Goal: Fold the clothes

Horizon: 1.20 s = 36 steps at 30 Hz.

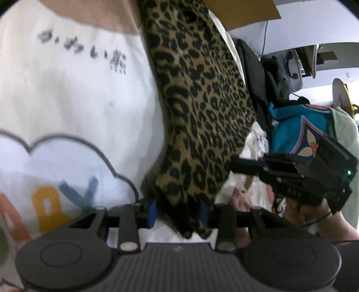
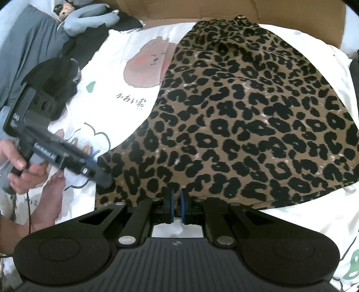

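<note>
You are pinching the soft, limp skirt hem: left gripper clamping it, right gripper nearly closed, its grip unclear.

Leopard-print garment, tan with black spots, spread flat on white printed bedding, near corner lifted

A white bedsheet printed with a brown cartoon bear, small dark script and coloured letters covers the bed. Behind it stands a sheet of brown cardboard. At the far left of the right wrist view lie grey bedding, a dark cloth and a grey-blue plush toy. In the left wrist view a pile of clothes in black, teal and pale green rises beside the bed, before a pale wall in even daylight.
</note>
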Available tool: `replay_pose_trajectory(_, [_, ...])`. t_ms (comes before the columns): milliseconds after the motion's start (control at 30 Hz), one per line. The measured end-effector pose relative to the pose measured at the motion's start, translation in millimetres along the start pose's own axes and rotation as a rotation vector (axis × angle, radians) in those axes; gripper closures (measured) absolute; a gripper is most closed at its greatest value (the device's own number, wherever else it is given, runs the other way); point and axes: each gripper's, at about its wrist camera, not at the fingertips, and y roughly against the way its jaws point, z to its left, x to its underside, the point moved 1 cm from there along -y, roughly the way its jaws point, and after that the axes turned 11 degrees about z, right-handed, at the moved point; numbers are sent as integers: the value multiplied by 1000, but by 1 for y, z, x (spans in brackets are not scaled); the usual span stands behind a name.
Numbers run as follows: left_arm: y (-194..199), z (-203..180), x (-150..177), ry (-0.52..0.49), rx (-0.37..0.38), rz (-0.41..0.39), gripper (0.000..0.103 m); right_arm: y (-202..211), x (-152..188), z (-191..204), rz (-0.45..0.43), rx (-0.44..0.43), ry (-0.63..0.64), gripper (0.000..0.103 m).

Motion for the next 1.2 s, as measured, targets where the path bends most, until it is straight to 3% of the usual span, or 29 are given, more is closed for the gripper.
replay_pose_trajectory(167, [-6, -4, 2, 6, 30, -8, 62, -2, 1, 0, 1, -2, -3, 98])
replay_pose_trajectory(400, [-10, -5, -1, 27, 65, -79, 63, 3, 1, -6, -22, 5, -23, 98])
replay_pose_trajectory(600, [-19, 1, 7, 75, 82, -30, 73, 12, 4, -29, -52, 46, -91, 98])
replay_pose_trajectory(700, [-21, 2, 7, 99, 52, -19, 84, 18, 7, -48, -72, 68, -150, 98])
replay_pose_trajectory(833, [-23, -1, 3, 112, 11, -2, 84, 30, 16, -79, -129, 121, -264, 96])
replay_pose_trajectory(900, [-25, -5, 0, 106, -20, 11, 84, 37, 23, -100, -165, 148, -356, 88])
replay_pose_trajectory(967, [-29, -7, -4, 108, -41, 18, 85, 45, 30, -120, -208, 170, -446, 66])
replay_pose_trajectory(1200, [-33, -15, -10, 101, -92, 26, 92, 54, 40, -169, -318, 162, -650, 66])
